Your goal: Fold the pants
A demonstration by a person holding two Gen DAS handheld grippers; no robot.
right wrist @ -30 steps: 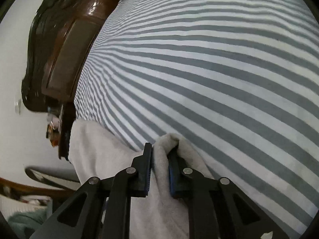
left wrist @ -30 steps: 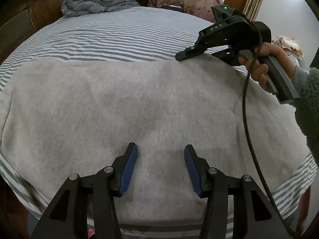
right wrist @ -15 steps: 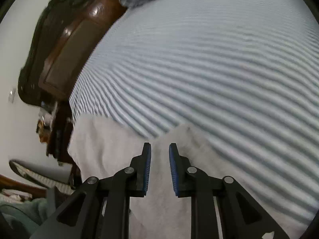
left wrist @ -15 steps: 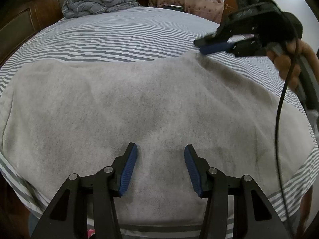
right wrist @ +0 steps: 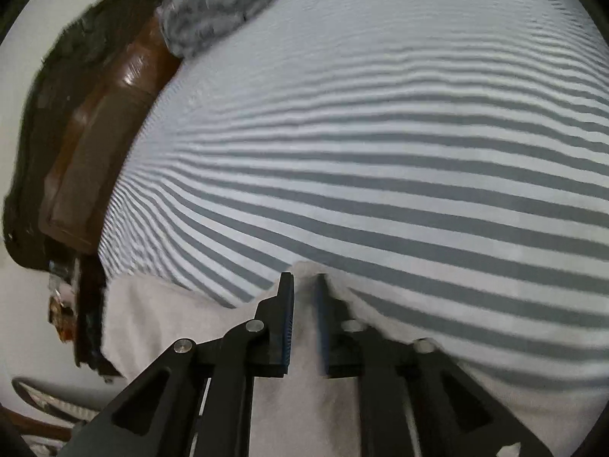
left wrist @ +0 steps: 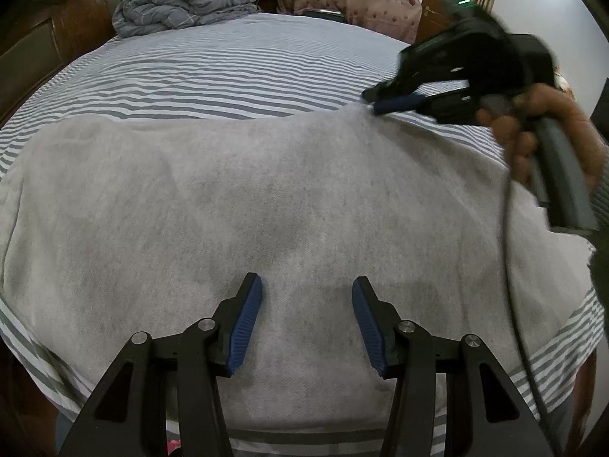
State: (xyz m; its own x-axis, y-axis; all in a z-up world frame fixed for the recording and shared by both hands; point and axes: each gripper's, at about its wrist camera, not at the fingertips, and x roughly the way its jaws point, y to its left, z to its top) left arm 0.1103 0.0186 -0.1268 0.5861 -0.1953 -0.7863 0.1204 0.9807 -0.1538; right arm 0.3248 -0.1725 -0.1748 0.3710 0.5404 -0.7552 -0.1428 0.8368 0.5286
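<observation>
Left gripper (left wrist: 306, 318) sits low at the near edge of the bed, its blue pads spread well apart and grasping nothing; light grey fabric lies flat beneath the gap. That fabric is the pants (left wrist: 236, 205), spread wide across the striped bedsheet (left wrist: 213, 72), likely laid flat so a clean fold can be made. To the right, a person's hand (left wrist: 548, 133) grips the handle of the right gripper (right wrist: 304, 293), which reaches to the far right corner of the pants. Its jaws are nearly together and appear clenched on that corner, which peaks up between the pads, probably to carry the edge across for a fold. A crumpled grey-blue blanket (left wrist: 182, 0) lies at the head of the bed.
</observation>
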